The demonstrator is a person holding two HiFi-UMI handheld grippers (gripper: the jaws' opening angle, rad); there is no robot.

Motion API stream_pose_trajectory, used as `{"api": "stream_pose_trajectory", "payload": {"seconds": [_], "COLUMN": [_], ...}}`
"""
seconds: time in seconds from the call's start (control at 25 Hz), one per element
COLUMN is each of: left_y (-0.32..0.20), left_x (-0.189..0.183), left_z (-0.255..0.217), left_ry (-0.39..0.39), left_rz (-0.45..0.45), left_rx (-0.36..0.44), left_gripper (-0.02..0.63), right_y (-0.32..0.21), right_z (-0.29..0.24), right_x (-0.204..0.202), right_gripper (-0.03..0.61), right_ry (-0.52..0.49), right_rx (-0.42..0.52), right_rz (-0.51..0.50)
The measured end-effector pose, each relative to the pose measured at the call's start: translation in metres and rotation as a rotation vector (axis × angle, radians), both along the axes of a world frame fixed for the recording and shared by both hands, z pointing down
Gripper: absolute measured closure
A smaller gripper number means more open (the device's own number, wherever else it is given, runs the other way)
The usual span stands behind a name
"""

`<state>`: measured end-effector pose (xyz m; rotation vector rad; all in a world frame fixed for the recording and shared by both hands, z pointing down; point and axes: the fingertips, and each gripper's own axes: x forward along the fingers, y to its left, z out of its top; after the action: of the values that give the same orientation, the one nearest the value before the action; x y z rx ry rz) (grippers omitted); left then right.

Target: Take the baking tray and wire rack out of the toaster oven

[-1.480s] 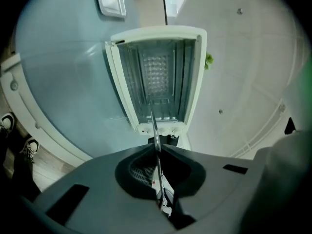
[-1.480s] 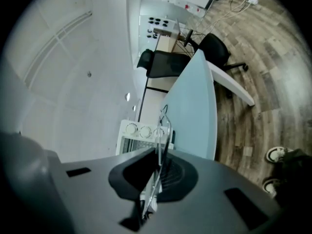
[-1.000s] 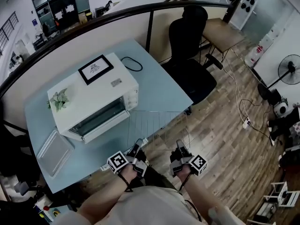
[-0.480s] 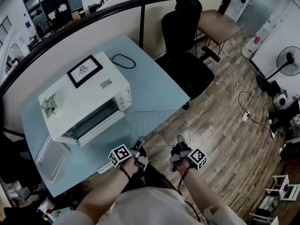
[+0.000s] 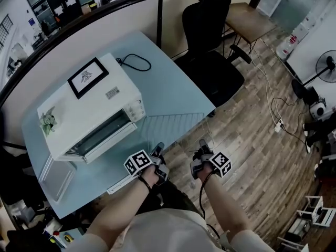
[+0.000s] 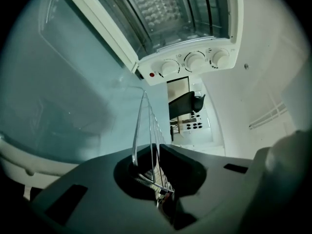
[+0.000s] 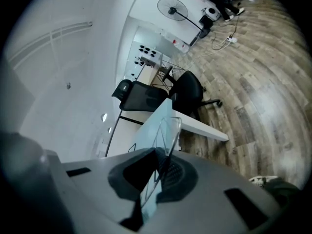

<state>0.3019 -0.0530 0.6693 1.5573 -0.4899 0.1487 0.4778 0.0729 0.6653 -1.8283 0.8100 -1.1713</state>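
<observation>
Wire rack (image 5: 176, 127), pinched along its near edge by left gripper (image 5: 159, 149) and right gripper (image 5: 202, 144) alike, stretches away from both, just beside the toaster oven (image 5: 89, 106)'s knob end.

An office: swivel chair (image 5: 209, 51), wooden desk (image 5: 253, 24), fan (image 5: 326, 67).

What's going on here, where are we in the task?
A person holds the wire rack by its near edge with the left gripper and the right gripper, fingers shut on the wires. The rack is out of the toaster oven, over the table's near corner beside it; whether it rests there is unclear. The oven door is open. The baking tray already lies on the table on the oven's other side.
</observation>
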Motion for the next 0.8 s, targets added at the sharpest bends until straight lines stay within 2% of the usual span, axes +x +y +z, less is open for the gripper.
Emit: {"api": "stream_pose_trajectory", "payload": {"seconds": [0.2, 0.32, 0.4, 0.52, 0.64, 0.76, 0.8], "left_y": [-0.013, -0.023, -0.034, -0.046, -0.055, -0.068, -0.072], "left_x": [0.019, 0.026, 0.028, 0.037, 0.043, 0.041, 0.041], "left_z": [0.009, 0.016, 0.019, 0.02, 0.024, 0.027, 0.027], "left_ry": [-0.017, -0.054, -0.081, -0.079, -0.101, -0.122, -0.121], "left_rz": [-0.029, -0.035, -0.059, -0.074, -0.065, -0.104, -0.116], "left_rx": [-0.048, -0.044, -0.029, -0.026, -0.016, -0.014, -0.014], "left_gripper": [0.6, 0.593, 0.518, 0.501, 0.444, 0.38, 0.376], "right_y": [-0.029, -0.042, -0.05, -0.061, -0.075, -0.08, -0.08], "right_z": [0.008, 0.017, 0.021, 0.027, 0.037, 0.045, 0.046], "right_x": [0.029, 0.046, 0.061, 0.08, 0.091, 0.106, 0.112], "right_gripper": [0.564, 0.539, 0.527, 0.509, 0.486, 0.455, 0.446], "right_ry": [-0.002, -0.026, -0.027, -0.03, -0.039, -0.035, -0.026], "right_rx": [-0.042, -0.089, -0.115, -0.129, -0.154, -0.206, -0.223], "right_rz": [-0.035, -0.046, -0.039, -0.05, -0.079, -0.066, -0.063]}}
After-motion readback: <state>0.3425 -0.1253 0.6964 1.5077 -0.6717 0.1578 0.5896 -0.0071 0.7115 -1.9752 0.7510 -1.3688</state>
